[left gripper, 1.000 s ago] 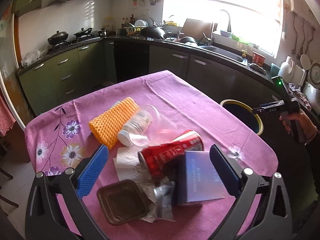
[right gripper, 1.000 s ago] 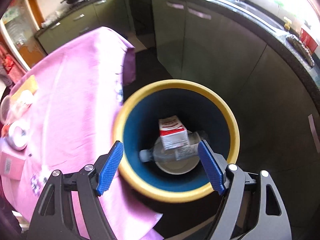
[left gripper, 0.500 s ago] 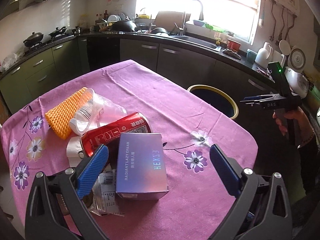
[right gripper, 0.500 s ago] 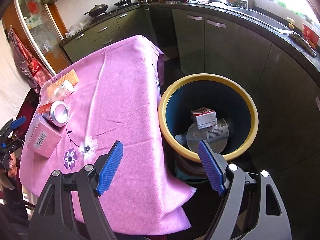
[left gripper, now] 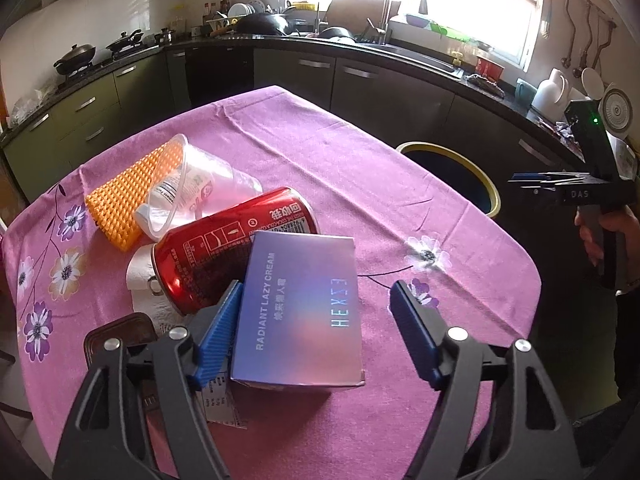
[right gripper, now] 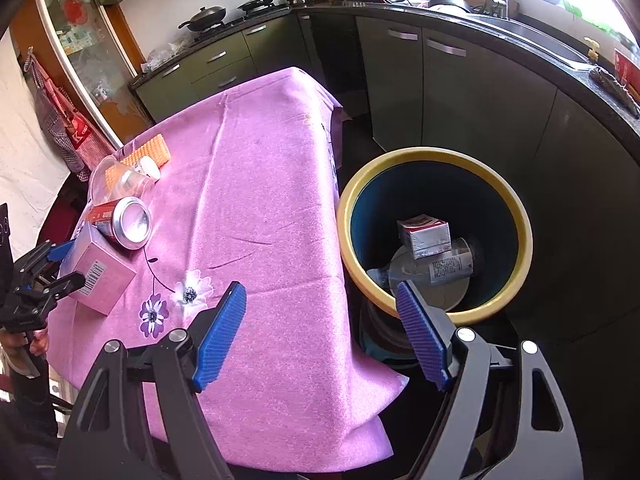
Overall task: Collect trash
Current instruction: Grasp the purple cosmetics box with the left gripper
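Here the left tongs (left gripper: 316, 332) stand open around a purple box (left gripper: 300, 316); the left pad lies beside the box's edge, the right pad apart from it. Just beyond the box lies a red can (left gripper: 224, 248), then a clear cup (left gripper: 192, 188). The right tongs (right gripper: 320, 336) are open and empty, above the surface (right gripper: 260, 200) edge, with the bin (right gripper: 434, 232) just beyond, holding a carton (right gripper: 426, 236).

The purple box (left gripper: 298, 308) reads "RADIANT LAZY CREAM" along one side and "HEXZE"-like letters, hard to make out, near its end. The red can (left gripper: 224, 248) carries Chinese characters and small print. The right gripper (left gripper: 576, 190) body shows "DAS".
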Demonstrator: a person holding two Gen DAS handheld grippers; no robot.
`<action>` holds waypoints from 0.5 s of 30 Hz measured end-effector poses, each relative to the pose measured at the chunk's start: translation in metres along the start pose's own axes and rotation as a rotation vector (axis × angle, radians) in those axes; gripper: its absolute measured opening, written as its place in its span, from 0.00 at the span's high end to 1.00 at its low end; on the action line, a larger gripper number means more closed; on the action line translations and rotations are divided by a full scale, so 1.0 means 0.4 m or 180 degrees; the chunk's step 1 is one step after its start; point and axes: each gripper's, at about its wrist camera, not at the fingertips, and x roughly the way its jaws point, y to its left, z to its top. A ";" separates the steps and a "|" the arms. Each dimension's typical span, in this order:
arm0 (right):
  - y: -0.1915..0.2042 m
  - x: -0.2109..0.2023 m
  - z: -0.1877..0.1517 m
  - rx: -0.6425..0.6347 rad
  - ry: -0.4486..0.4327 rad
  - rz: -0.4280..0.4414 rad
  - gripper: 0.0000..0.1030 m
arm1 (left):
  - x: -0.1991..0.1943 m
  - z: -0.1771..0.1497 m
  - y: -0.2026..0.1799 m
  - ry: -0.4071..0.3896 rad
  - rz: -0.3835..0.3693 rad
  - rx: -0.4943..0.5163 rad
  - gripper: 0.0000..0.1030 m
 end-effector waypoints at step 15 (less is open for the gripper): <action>-0.009 0.004 -0.012 0.0048 0.0006 0.0014 0.26 | 0.029 -0.018 0.011 0.0134 0.0072 -0.0042 0.48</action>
